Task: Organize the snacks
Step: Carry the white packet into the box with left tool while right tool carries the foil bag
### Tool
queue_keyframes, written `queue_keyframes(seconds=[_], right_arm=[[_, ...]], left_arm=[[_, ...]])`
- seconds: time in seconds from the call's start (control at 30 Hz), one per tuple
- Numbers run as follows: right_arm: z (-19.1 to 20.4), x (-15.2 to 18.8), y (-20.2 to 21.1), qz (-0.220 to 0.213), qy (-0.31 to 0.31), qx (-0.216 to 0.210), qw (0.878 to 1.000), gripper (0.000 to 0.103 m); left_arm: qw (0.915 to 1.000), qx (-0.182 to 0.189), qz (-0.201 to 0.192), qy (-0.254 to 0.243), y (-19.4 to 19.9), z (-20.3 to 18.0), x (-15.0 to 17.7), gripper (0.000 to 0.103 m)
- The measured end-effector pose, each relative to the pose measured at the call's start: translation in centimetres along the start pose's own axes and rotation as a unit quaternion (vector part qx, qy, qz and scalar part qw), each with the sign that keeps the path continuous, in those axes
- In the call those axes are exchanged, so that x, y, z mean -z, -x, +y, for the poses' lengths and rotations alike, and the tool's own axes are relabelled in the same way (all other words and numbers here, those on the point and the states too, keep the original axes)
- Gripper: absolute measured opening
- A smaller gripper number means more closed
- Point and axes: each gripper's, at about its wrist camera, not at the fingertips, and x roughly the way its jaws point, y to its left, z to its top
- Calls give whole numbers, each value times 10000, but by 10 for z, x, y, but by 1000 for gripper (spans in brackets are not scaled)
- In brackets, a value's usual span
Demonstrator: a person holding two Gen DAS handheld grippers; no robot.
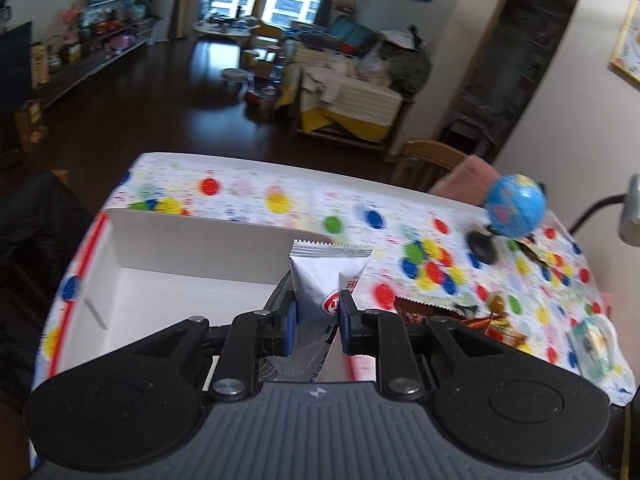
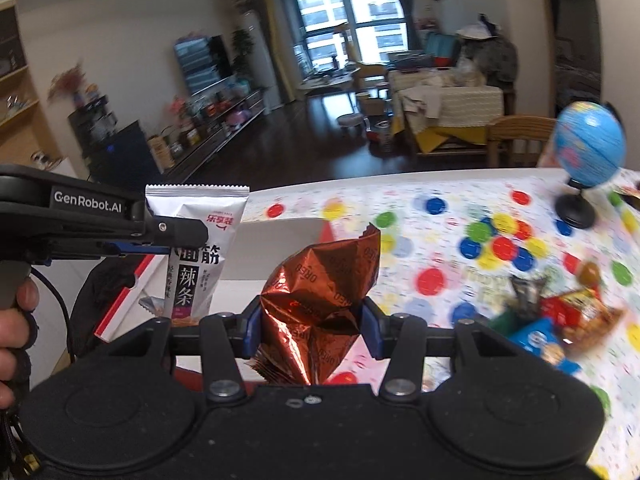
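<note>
My left gripper (image 1: 318, 312) is shut on a white snack packet (image 1: 324, 276) with Chinese print, held upright over the right end of an open white box (image 1: 168, 240). In the right wrist view the same white snack packet (image 2: 200, 248) hangs from the left gripper (image 2: 176, 236), which comes in from the left above the white box (image 2: 276, 240). My right gripper (image 2: 312, 324) is shut on a crumpled copper-brown foil packet (image 2: 324, 292), lifted above the table just right of the box.
A tablecloth (image 1: 280, 200) with coloured dots covers the table. A small blue globe (image 1: 516, 212) on a black stand sits at the far right. Several loose snack packets (image 2: 560, 316) lie at the right. A wooden chair (image 1: 432, 160) stands behind the table. A hand (image 2: 16, 320) grips the left handle.
</note>
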Motion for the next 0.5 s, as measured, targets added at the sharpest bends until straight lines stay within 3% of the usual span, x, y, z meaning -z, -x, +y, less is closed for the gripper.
queue_keyframes(seconds=[0.5], right_arm=[[56,0,-72,603,552,-317,9961,47]], left_arm=[[9938,-1057,300,169,-39,77,-1,20]])
